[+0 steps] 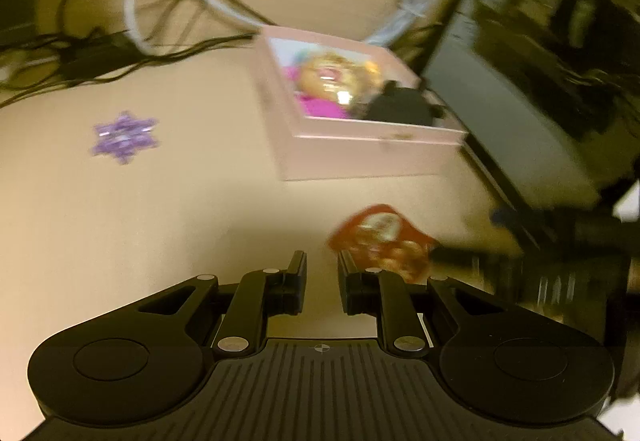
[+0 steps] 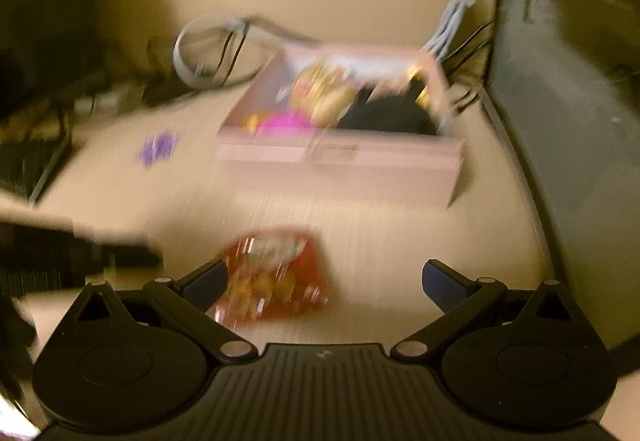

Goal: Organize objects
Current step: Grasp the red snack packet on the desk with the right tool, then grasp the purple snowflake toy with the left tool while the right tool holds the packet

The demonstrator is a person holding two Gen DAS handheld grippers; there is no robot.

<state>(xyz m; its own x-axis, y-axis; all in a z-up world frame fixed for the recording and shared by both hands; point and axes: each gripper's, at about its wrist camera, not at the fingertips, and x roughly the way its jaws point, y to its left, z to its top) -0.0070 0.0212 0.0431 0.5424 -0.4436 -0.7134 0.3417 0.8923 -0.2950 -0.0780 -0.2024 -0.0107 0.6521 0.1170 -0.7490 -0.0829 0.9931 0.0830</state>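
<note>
- Right gripper (image 2: pixel 324 281) sits nearest the lens, fingers spread wide apart, nothing pressed between them; red snack packet (image 2: pixel 272 277) lies flat on the table (image 2: pixel 360 233) by its left finger, inside the gap.
- Left gripper (image 1: pixel 322 273) has fingers nearly together with a narrow gap, holding nothing; same red snack packet (image 1: pixel 382 241) lies just beside its right finger.
- Pink box (image 1: pixel 360 145) is the landmark: open top, already holding a gold-and-pink toy and a dark item, both too blurred to name.
- Packet lies on the near side of the box, apart from it; purple snowflake (image 1: pixel 124 137) lies well to the box's left, also loose.
- Step in hand, judged: picking up the packet to put it in the box.
- Next move, judged: centre the packet between the right fingers, close on an edge since it lies flat, lift, carry over the box rim.
- Cables (image 1: pixel 160 21) behind the box stay clear of that path.
</note>
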